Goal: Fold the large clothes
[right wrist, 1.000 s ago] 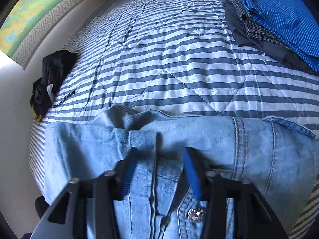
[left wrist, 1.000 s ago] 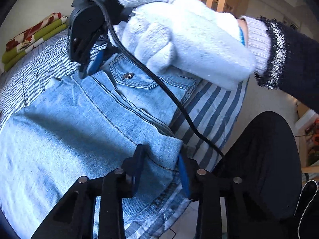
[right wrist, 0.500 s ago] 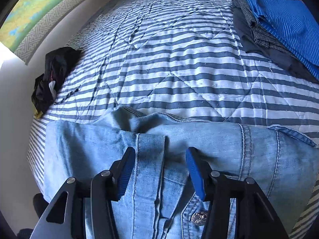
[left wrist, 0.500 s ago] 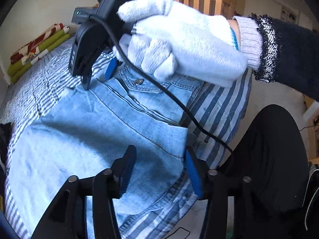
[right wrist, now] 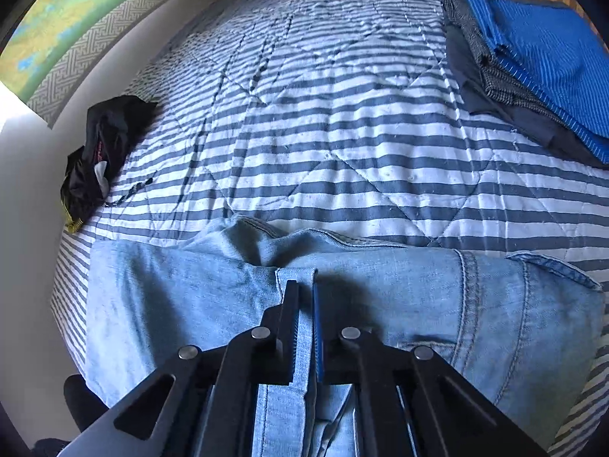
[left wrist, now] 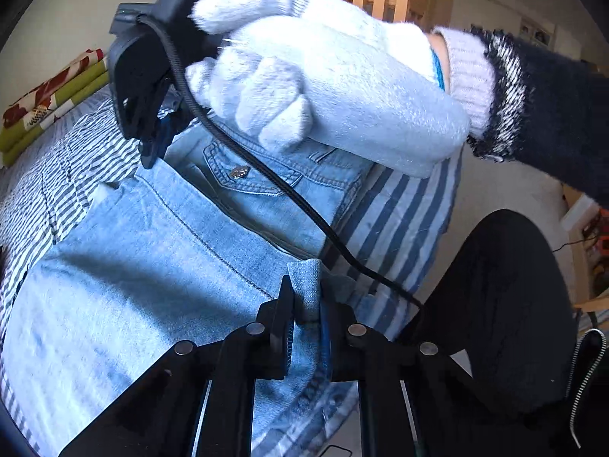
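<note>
Striped bed [right wrist: 342,122]: your left gripper [left wrist: 304,304] and right gripper [right wrist: 304,304] both clamped on denim shirt [left wrist: 133,266] edges. Thin bites; uneven lift may slip hem.

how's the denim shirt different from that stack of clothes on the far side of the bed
The denim shirt lies spread along the near edge of the bed; the stack of clothes sits folded near the far corner. The shirt is pale blue denim; the stack has bright blue striped cloth on top, with grey check and dark navy layers below. The left gripper and right gripper each pinch the shirt's cloth; nothing touches the stack. Both rest on the striped quilt.
</note>
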